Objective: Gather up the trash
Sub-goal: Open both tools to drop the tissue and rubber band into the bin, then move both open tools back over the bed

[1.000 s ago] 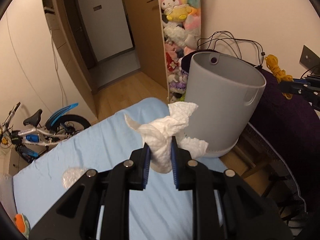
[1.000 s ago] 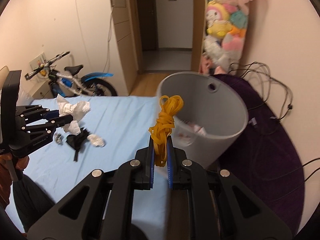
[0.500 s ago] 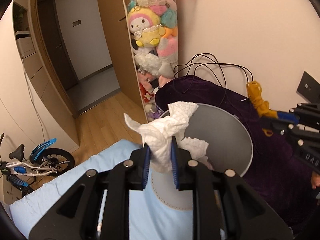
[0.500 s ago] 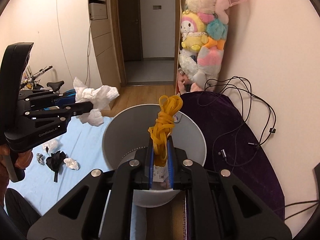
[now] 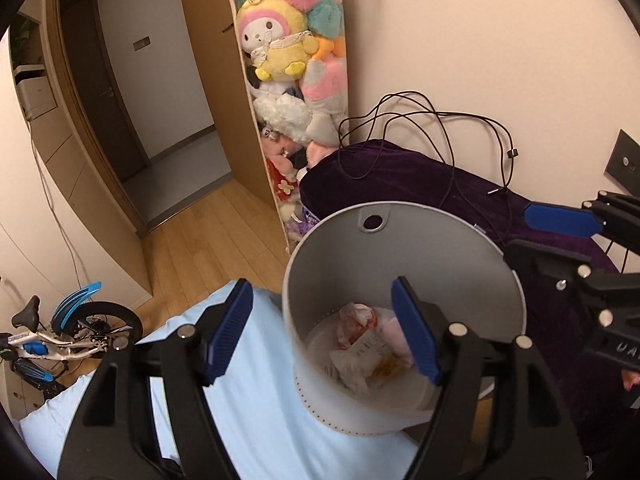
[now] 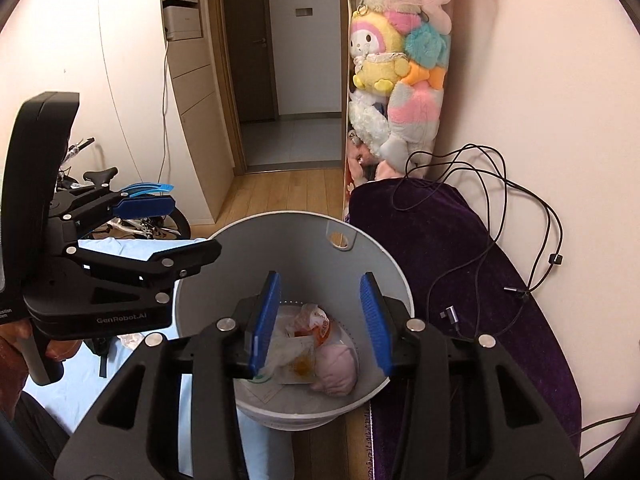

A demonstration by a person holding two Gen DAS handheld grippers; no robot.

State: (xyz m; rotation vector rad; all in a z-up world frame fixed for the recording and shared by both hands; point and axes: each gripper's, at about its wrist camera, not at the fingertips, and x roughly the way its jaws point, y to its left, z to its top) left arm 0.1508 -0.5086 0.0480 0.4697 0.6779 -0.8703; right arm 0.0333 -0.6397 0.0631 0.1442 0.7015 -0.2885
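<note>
A grey round bin (image 5: 328, 264) stands at the edge of the light blue bed sheet (image 5: 264, 420); it also shows in the right wrist view (image 6: 292, 240). Crumpled paper and wrappers (image 5: 360, 344) lie at its bottom, with a pink lump (image 6: 336, 368) and a yellow-stained scrap beside them. My left gripper (image 5: 322, 332) is open and empty over the bin's mouth. My right gripper (image 6: 318, 320) is open and empty over the bin too. Each gripper shows in the other's view, left (image 6: 160, 226) and right (image 5: 560, 240).
A purple velvet cover (image 6: 440, 240) with black cables (image 6: 500, 208) lies right of the bin. A stack of plush toys (image 5: 292, 80) stands against the wall behind. A child's bicycle (image 5: 60, 332) stands left on the wooden floor. A doorway (image 6: 288, 60) opens beyond.
Both grippers opened over the bin. The white tissue left my left gripper and the yellow rubber bands left my right gripper; both dropped into the bin.
</note>
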